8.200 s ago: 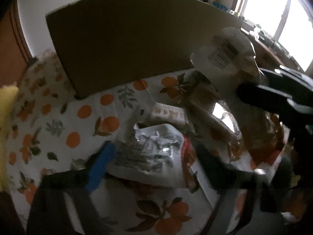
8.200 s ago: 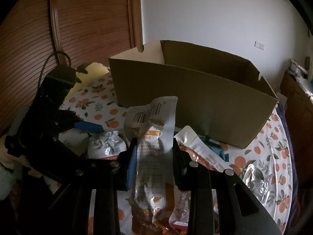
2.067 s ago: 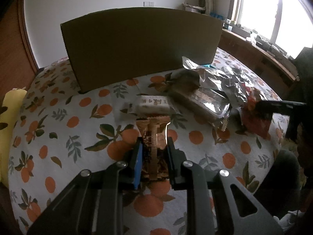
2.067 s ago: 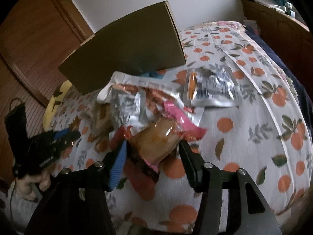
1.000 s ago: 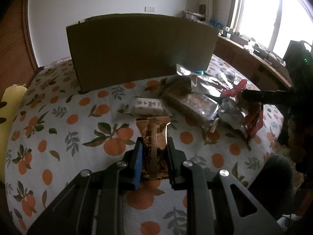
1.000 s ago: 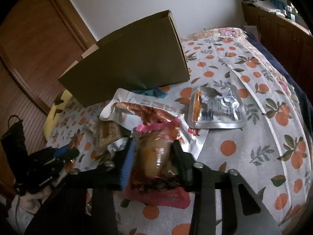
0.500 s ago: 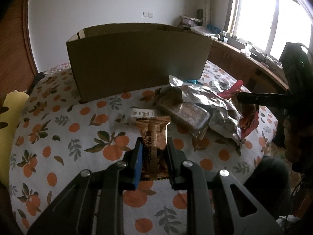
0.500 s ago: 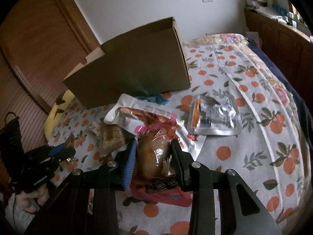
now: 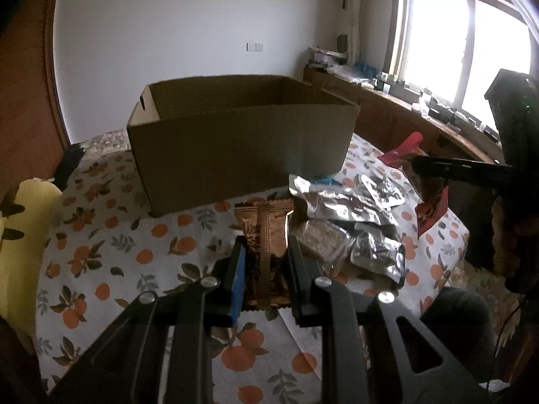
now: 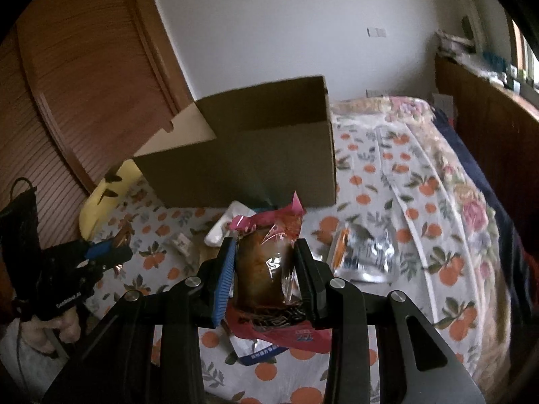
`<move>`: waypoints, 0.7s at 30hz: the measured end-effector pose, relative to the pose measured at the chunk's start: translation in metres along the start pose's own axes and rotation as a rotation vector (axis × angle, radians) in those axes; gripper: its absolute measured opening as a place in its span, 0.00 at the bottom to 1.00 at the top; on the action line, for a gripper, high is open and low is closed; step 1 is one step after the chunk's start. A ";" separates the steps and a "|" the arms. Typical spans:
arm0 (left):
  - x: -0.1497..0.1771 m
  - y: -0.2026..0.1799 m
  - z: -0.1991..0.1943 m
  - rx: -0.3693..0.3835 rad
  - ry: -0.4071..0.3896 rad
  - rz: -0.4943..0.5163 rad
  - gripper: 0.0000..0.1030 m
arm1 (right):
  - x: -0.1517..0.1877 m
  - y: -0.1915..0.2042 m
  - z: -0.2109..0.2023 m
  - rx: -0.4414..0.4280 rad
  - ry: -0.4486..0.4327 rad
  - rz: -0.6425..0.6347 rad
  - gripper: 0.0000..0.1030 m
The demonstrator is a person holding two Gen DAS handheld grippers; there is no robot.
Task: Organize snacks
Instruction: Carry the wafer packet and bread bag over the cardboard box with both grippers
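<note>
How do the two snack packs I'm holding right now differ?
The brown wafer pack in the left gripper is opaque, flat, with a ribbed seam down its middle. The pink-edged bun pack in the right gripper is clear-fronted and bulging, showing a glossy brown bun. Both are held upright between shut jaws, facing the open cardboard box.

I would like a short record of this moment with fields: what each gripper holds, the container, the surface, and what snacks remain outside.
left gripper: shut on brown wafer packet
right gripper: shut on clear-and-pink bread packet
container: open cardboard box, inside not visible
surface: orange-print bedsheet
remaining outside: silver foil packets beside the box; one orange-and-silver pouch lying flat
</note>
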State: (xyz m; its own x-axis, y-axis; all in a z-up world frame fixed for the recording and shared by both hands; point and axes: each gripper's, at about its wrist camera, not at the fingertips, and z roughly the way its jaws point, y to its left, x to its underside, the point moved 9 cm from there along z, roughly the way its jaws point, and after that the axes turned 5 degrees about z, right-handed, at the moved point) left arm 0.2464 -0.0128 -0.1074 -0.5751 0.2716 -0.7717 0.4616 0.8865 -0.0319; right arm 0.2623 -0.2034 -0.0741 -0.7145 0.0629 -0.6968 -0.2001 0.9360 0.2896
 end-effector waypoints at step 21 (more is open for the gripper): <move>-0.056 0.002 -0.033 -0.012 -0.109 0.005 0.19 | -0.035 0.034 -0.019 -0.031 -0.047 -0.116 0.34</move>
State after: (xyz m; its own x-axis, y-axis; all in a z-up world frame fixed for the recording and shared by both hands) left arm 0.2570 -0.0138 -0.0437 -0.4960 0.2342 -0.8361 0.4559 0.8898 -0.0212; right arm 0.2678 -0.1806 -0.0274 -0.6534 -0.0289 -0.7565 -0.3012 0.9267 0.2247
